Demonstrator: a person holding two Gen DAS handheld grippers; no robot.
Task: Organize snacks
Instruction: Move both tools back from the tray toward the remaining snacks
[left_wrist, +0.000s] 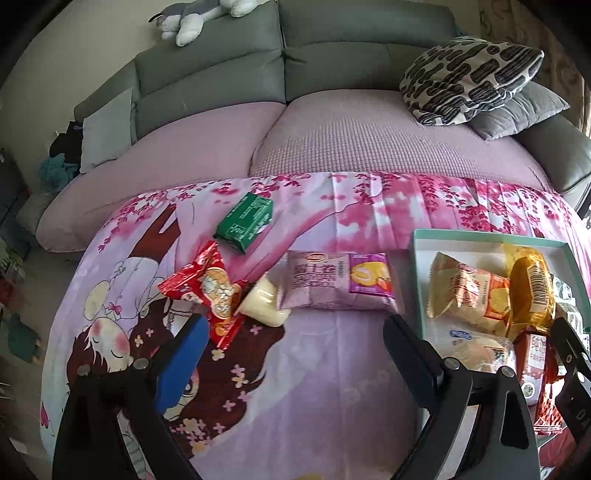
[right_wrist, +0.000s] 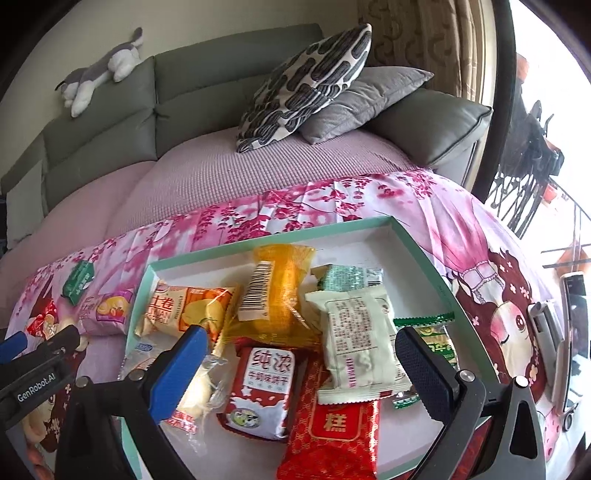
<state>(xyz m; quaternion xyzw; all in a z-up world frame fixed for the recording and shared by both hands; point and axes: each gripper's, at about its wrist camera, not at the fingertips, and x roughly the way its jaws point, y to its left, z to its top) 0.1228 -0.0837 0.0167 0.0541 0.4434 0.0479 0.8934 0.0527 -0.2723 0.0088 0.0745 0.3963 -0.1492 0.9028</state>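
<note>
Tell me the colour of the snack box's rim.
Mint green, with a white inside. The snack box shows best in the right wrist view.

Black clamp body of my left claw (right_wrist: 35, 387): "GenRobot.AI"
Red-and-white milk-biscuit packet (right_wrist: 260, 395): "纯浓"
Red patterned foil cake packet (right_wrist: 332, 435): "糕"

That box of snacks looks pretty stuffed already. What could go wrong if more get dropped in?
Two things might go wrong. The teal box holds overlapping packets, with the red cake packet near its front edge, so another could push it out. Outside, the yellow jelly cup lies touching the red wrapper; the open left claw might catch both or nudge the cup away.
</note>
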